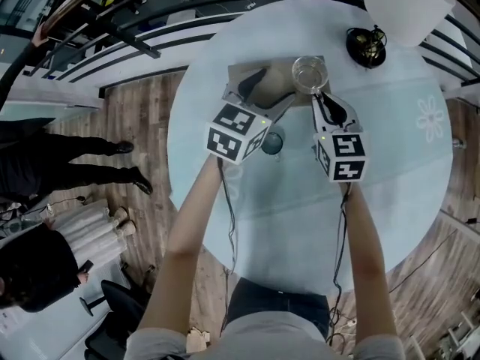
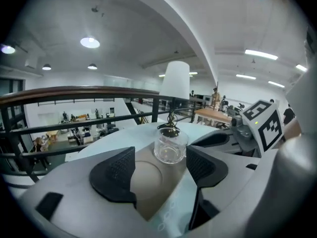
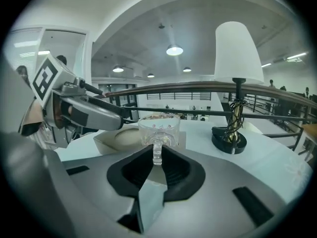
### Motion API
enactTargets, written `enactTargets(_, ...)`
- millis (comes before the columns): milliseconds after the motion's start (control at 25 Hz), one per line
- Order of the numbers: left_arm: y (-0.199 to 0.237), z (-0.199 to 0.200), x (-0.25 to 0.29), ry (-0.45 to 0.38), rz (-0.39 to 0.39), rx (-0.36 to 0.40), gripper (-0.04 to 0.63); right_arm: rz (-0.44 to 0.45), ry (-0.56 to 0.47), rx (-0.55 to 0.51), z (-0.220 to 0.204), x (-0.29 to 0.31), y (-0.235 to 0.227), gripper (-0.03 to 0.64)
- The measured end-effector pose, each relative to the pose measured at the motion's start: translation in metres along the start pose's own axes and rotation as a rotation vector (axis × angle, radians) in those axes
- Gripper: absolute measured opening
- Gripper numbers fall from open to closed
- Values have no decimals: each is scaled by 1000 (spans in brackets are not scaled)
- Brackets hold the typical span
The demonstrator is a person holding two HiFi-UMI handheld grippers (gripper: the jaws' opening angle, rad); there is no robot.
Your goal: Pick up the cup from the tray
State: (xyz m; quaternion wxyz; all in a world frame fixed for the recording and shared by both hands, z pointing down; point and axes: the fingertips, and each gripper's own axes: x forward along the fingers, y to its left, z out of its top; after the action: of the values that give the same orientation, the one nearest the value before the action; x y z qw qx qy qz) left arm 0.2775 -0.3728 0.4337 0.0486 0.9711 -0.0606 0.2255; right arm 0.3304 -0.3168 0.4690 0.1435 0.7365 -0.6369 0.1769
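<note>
Arms reach out over the round, pale bench (image 1: pixel 390 171), each with a marker-cubed tool in hand. Nearest, the left claw (image 2: pixel 158 167) stands spread wide above the near part of the tan tray (image 1: pixel 281 72); its pads touch nothing, and the tray's shallow round recess lies bare between them. Just beside it, the right claw (image 3: pixel 157 155) is drawn in tight and pinches the small handle (image 3: pixel 157 151) of the cup (image 1: pixel 309 73), a clear, straight-walled cup that looks empty. The cup sits at the far right corner of the tray and, as far as I can tell, its base still rests there. Beyond the tray, well apart, a lamp (image 1: pixel 409 6) with a white shade stands on a dark round foot near the far edge of the bench. To my eye the cup is light, stiff and breakable, glass or hard plastic, and smooth enough to slip, so the walls offer a poor hold and the handle is the right place to take it. Held by that one narrow tab, though, it could swing or twist between the pads, so I would want a firm, steady pinch and a straight, slow lift that keeps the cup upright and clear of the tray's rim and the other claw.
</note>
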Motion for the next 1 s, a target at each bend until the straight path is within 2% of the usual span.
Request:
enactTargets(120,-6,-3,14,38,-29,77,339,50,-9,-41,0,-1,-1,49)
enactTargets(320,-17,2,31,80,-82,230,351,124,-22,-93,2,-6,-3,49)
enactTargets(400,-20,3,36,93,-113,262,353,149,-29,-100,3,-6,-3,49)
enactTargets(640,-19,-2,52,105,-186,269,353,213,-40,-115,-1,1,-3,49)
enactTargets(1000,-24,-8,65,106,-178,237,347,246,-61,-132,0,-1,-3,49)
